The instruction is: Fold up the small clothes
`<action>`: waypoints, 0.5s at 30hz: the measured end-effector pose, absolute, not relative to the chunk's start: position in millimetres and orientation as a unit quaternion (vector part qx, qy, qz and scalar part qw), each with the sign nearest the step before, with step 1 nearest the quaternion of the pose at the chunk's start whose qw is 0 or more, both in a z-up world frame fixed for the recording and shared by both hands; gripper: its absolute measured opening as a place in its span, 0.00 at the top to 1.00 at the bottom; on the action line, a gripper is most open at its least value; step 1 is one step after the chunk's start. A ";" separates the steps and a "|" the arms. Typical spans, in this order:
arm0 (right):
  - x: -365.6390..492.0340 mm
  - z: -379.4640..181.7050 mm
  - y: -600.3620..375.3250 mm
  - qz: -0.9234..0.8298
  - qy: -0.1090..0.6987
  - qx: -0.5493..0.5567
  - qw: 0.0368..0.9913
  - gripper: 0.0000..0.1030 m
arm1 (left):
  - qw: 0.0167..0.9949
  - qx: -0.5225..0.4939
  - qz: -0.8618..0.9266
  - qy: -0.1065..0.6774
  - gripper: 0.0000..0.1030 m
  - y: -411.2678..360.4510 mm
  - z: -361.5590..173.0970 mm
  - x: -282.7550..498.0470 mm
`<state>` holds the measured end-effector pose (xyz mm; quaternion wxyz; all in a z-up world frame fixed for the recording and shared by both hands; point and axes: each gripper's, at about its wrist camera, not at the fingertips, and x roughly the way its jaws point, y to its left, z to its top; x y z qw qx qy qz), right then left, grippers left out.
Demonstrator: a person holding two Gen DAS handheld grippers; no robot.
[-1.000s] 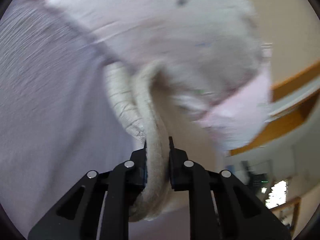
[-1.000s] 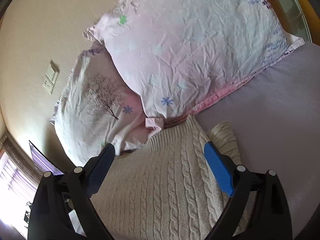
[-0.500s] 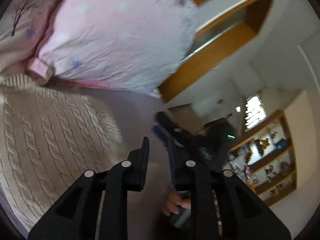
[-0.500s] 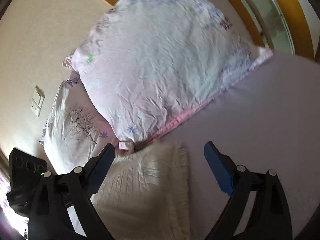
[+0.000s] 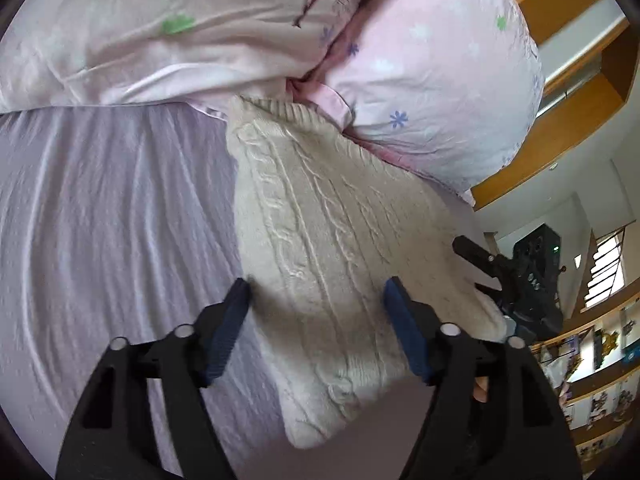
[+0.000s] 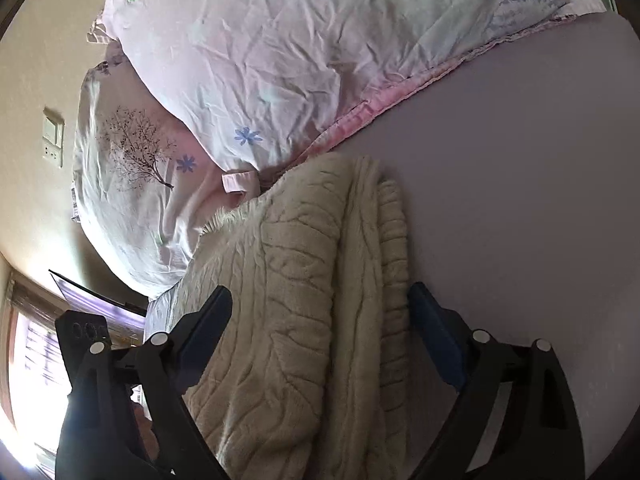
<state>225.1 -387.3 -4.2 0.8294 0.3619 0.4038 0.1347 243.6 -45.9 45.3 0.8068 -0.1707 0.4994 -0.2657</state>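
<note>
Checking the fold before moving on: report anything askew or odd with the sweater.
The cream knit sweater lies folded on the lilac sheet, but its far end is wedged against the pillows, and layers stagger along one edge. No damage visible.

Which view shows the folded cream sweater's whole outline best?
The left wrist view: the cream sweater appears nearly whole on the lilac sheet, three edges visible. The right wrist view is closer, showing stacked layers at one fold edge, with the near end cut off.
</note>
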 end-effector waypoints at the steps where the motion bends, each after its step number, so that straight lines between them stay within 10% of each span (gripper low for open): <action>1: 224.3 -5.7 -387.5 0.138 0.402 0.365 0.828 0.22 | 0.809 -0.168 -0.265 0.497 0.25 -51.8 45.3 244.7; 7: 222.0 -13.8 -382.2 0.171 0.390 0.363 0.829 0.62 | 0.807 -0.195 -0.263 0.492 0.29 -75.8 24.2 254.2; 10: 217.1 -7.9 -377.7 0.193 0.371 0.365 0.832 0.66 | 0.807 -0.191 -0.285 0.481 0.59 -64.2 36.7 250.6; 15: 214.2 7.8 -329.3 0.282 0.363 0.340 0.820 0.67 | 0.840 -0.149 -0.305 0.423 0.61 -5.2 73.6 217.8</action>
